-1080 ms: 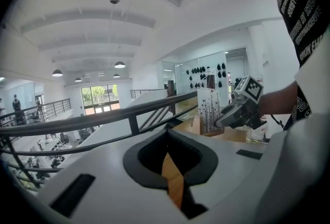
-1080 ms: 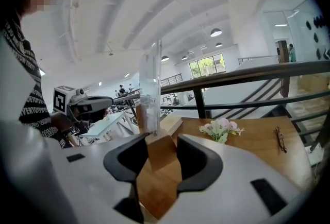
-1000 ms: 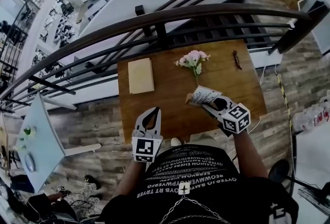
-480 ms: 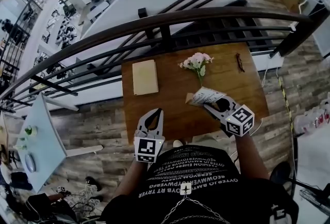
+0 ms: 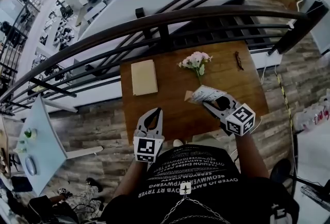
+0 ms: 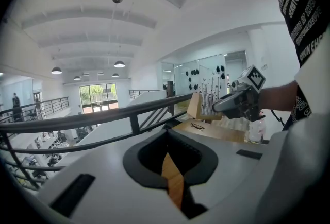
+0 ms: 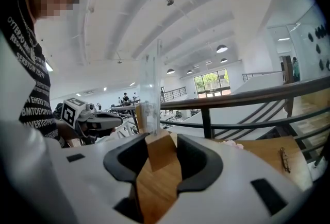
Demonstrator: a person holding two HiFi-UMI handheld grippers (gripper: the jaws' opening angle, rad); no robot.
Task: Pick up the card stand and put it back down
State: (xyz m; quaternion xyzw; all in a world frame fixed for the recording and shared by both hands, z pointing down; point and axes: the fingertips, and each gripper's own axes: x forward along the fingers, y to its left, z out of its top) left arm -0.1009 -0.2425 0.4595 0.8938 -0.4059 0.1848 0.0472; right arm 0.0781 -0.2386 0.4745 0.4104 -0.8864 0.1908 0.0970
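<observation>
My right tongs [image 5: 210, 105] clamped the stand [image 5: 204, 94] by its base, sheet pointing along them, over the desk's [image 5: 170, 102] right half; left tongs [image 5: 154, 113] closed, farther off.

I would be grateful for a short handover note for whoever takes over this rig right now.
Right gripper: shut on the wooden base of the card stand, which is tilted and looks lifted off the table.
Left gripper: shut, empty, hovering over the table's near edge.
Also on the table: a beige pad, flowers and glasses, all apart from the stand.
Done: the pick-up.
Left: lower the stand onto bare wood near the flowers, set it upright, open the jaws and back away.
</observation>
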